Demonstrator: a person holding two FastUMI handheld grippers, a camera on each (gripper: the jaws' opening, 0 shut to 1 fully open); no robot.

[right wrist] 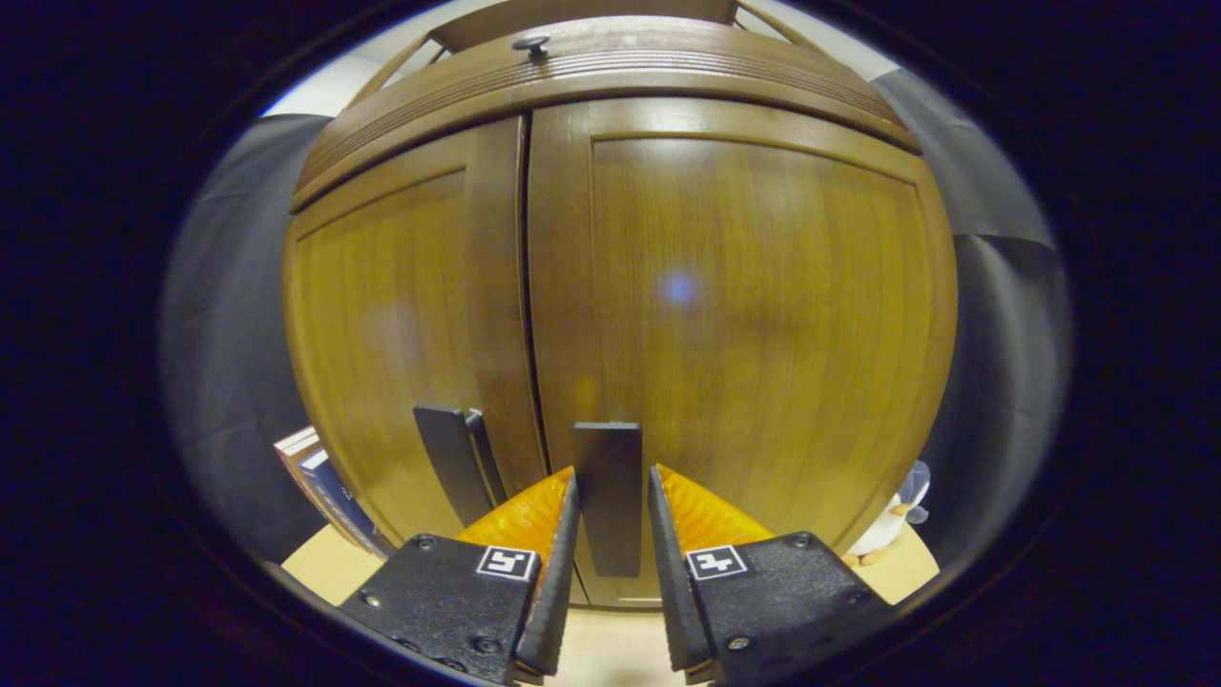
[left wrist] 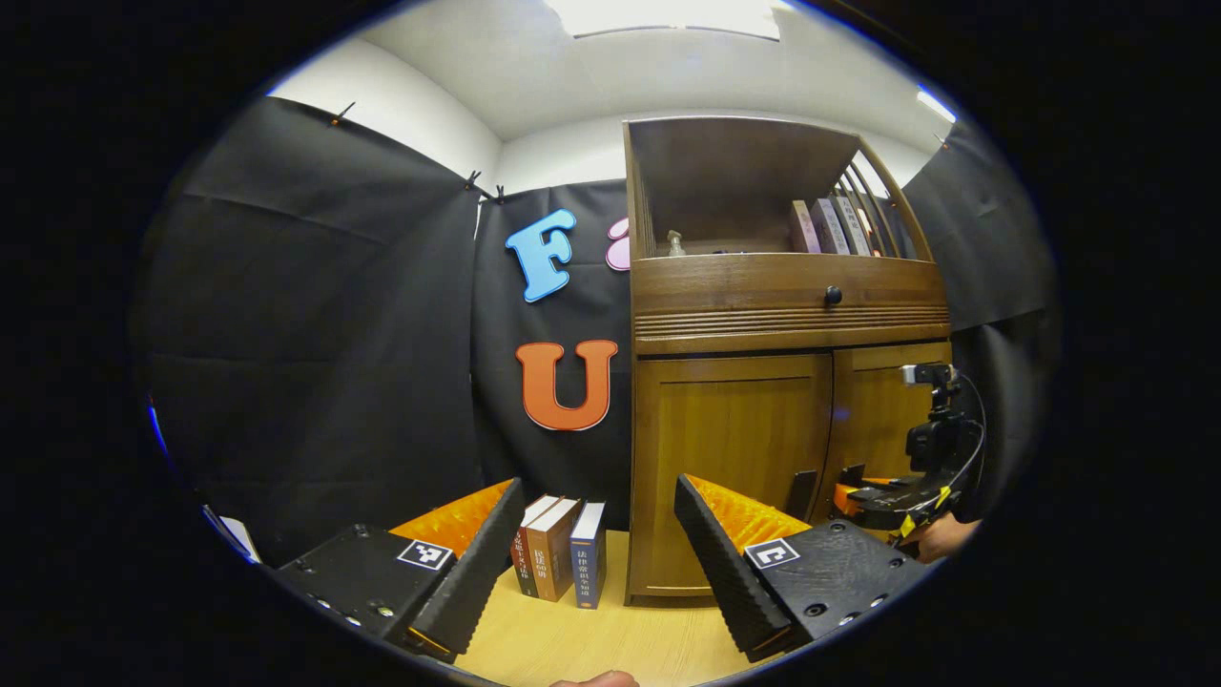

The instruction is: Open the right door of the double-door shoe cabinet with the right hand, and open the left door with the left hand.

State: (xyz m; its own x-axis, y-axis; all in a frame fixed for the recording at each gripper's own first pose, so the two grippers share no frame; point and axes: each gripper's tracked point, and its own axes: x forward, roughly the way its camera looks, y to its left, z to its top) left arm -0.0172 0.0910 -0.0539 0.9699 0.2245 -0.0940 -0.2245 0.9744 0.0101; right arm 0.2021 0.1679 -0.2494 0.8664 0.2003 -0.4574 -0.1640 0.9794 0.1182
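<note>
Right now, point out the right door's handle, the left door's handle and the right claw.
right door handle (right wrist: 609,496): right gripper view, mid bar.
left door handle (right wrist: 448,458): right gripper view, upper bar.
right claw (right wrist: 610,520): right gripper view, midway between fingertips.

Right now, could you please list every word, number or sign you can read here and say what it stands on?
No text reads clearly.
Spines of the three upright books beside the brown wooden cabinet: printed characters, too small to read.
Spines of the row of books on the open top shelf: blurred.
On the right tool, square black-and-white markers: patterns, no words.
On the cabinet doors: no writing.
</note>
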